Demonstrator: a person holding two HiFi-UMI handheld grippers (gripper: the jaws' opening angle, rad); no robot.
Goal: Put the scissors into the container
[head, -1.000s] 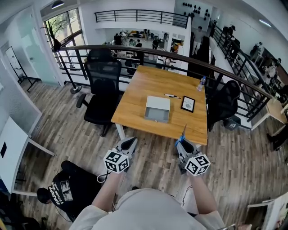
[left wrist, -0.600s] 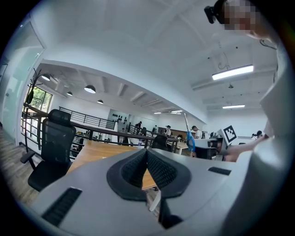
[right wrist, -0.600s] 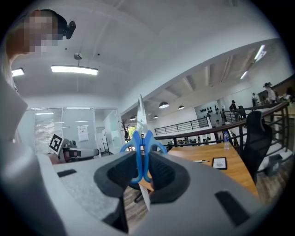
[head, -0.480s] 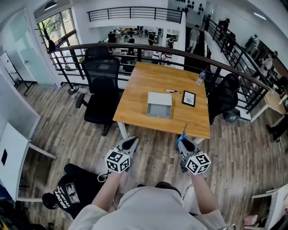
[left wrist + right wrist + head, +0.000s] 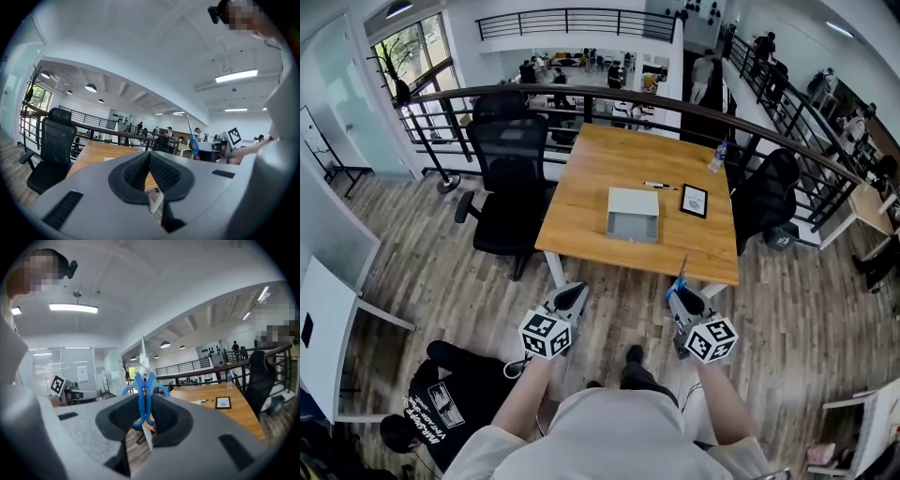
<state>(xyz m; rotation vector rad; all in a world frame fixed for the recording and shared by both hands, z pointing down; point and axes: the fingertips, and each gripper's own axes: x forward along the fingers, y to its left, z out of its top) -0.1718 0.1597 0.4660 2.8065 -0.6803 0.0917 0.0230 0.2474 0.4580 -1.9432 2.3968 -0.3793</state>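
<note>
In the head view the grey open container point(image 5: 633, 214) sits in the middle of the wooden table point(image 5: 591, 202), well ahead of both grippers. My right gripper point(image 5: 682, 296) is shut on blue-handled scissors point(image 5: 679, 283), held short of the table's near edge with the blade pointing up. In the right gripper view the scissors point(image 5: 142, 397) stand between the pads, handles toward the camera. My left gripper point(image 5: 573, 296) hangs beside it over the floor. Seen in its own view, the left gripper point(image 5: 149, 161) has its jaws together with nothing between them.
A pen point(image 5: 660, 186), a black framed tablet point(image 5: 695, 201) and a bottle point(image 5: 717, 157) lie on the table's right side. Black office chairs point(image 5: 511, 178) point(image 5: 766, 211) flank the table, with a railing behind. A person in black point(image 5: 441, 398) sits on the floor at lower left.
The view has shifted a little and a foot now shows below the grippers. Both grippers keep the same pose, and the scissors stay in the right one.
</note>
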